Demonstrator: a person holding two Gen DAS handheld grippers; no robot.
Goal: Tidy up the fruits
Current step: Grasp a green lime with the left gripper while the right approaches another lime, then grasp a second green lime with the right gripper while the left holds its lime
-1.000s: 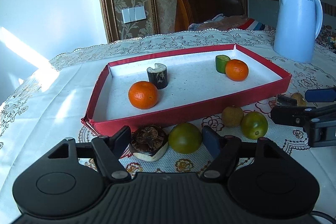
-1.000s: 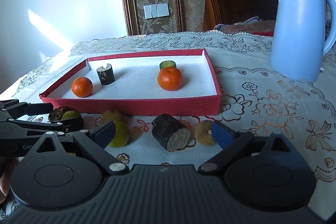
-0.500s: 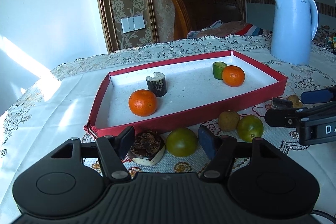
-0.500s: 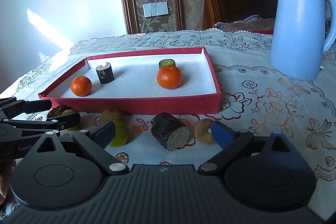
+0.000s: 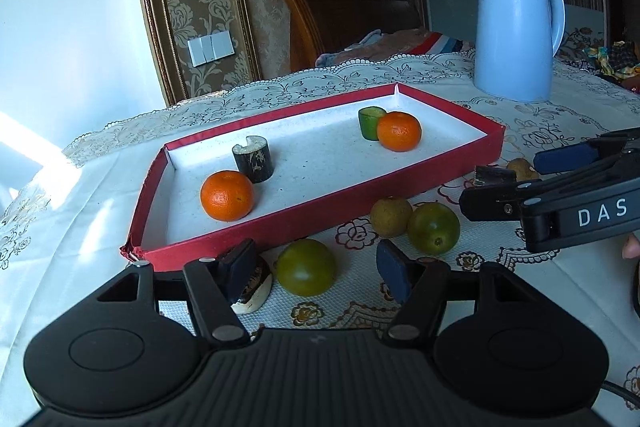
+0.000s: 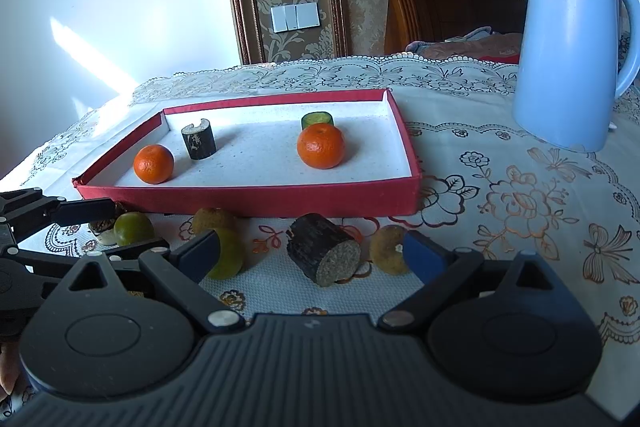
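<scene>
A red tray (image 5: 320,215) (image 6: 248,201) holds two oranges (image 5: 227,195) (image 5: 399,131), a dark cane piece (image 5: 253,164) and a green cane piece (image 5: 370,122). In front of it lie a green fruit (image 5: 306,267), a second green fruit (image 5: 433,228), a brown fruit (image 5: 390,215) and a dark cut piece (image 5: 252,287). My left gripper (image 5: 318,267) is open around the green fruit, not touching it. My right gripper (image 6: 312,253) is open around a dark log piece (image 6: 324,254), with a brown fruit (image 6: 386,255) by its right finger.
A light blue kettle (image 5: 516,35) (image 6: 572,47) stands at the back right on the lace tablecloth (image 6: 520,211). A wooden headboard (image 5: 344,19) and a wall lie beyond the table. The right gripper's fingers (image 5: 500,193) reach in from the right in the left wrist view.
My left gripper has moved right so the green fruit now sits between its fingers, and its fingers have narrowed a little. The right gripper has barely moved.
</scene>
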